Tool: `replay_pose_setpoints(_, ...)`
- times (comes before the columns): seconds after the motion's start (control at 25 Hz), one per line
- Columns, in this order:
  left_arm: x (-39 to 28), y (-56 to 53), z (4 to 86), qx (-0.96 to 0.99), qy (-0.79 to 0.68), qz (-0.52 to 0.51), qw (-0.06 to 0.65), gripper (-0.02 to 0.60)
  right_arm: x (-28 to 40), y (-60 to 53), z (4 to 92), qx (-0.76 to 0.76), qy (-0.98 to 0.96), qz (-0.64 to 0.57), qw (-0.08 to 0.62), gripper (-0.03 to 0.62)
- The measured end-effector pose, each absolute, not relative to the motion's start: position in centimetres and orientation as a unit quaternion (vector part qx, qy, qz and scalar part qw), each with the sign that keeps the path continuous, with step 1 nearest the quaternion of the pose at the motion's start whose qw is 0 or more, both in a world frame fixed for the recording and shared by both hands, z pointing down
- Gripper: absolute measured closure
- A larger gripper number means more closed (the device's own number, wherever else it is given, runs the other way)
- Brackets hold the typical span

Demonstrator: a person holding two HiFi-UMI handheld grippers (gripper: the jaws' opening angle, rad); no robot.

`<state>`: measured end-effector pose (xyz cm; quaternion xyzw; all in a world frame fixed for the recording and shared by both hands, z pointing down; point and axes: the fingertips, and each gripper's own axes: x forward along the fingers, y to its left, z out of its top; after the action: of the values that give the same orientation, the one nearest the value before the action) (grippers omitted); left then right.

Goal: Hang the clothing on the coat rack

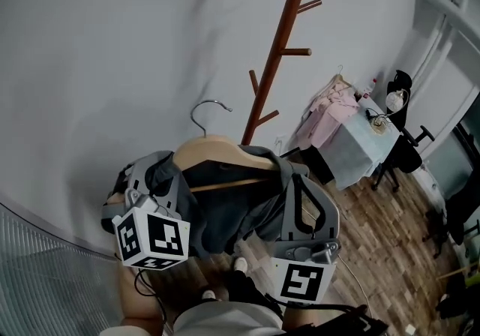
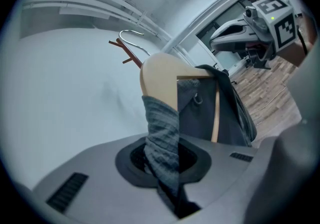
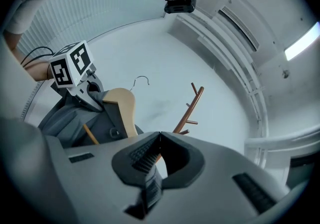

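A wooden hanger [image 1: 217, 153] with a metal hook carries a dark grey garment [image 1: 225, 211] in front of the white wall. The brown coat rack [image 1: 281, 42] rises behind it, its pegs above the hook. My left gripper [image 1: 150, 181] is at the hanger's left end, shut on a fold of ribbed grey fabric [image 2: 162, 138]. The right gripper [image 1: 298, 181] is by the hanger's right end. In the right gripper view its jaws meet with nothing between them, and the hanger [image 3: 125, 105] lies off to their left.
A table with a pale blue cloth [image 1: 360, 143] stands at the right, with pink clothing [image 1: 330, 111] hanging beside it. Dark chairs [image 1: 405, 147] stand on the wooden floor [image 1: 390, 229]. The person's feet [image 1: 238, 265] are directly below the garment.
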<state>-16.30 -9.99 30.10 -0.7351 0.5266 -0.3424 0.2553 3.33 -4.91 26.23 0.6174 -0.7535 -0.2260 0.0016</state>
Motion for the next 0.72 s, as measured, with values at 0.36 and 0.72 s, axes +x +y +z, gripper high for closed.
replay_pose_setpoints(0.36, -11.9, -16.5, 28.8, -0.744, 0.510, -0.342, 0.261, 0.535, 7.0, -12.2, 25.5, 0.569, -0.749, -0.317, 0.120, 0.572)
replay_pose_setpoints(0.72, -9.3, -21.2, 27.6, -0.739, 0.529, -0.344, 0.235, 0.535, 10.3, -16.1, 24.0, 0.573, -0.763, -0.293, 0.059, 0.572)
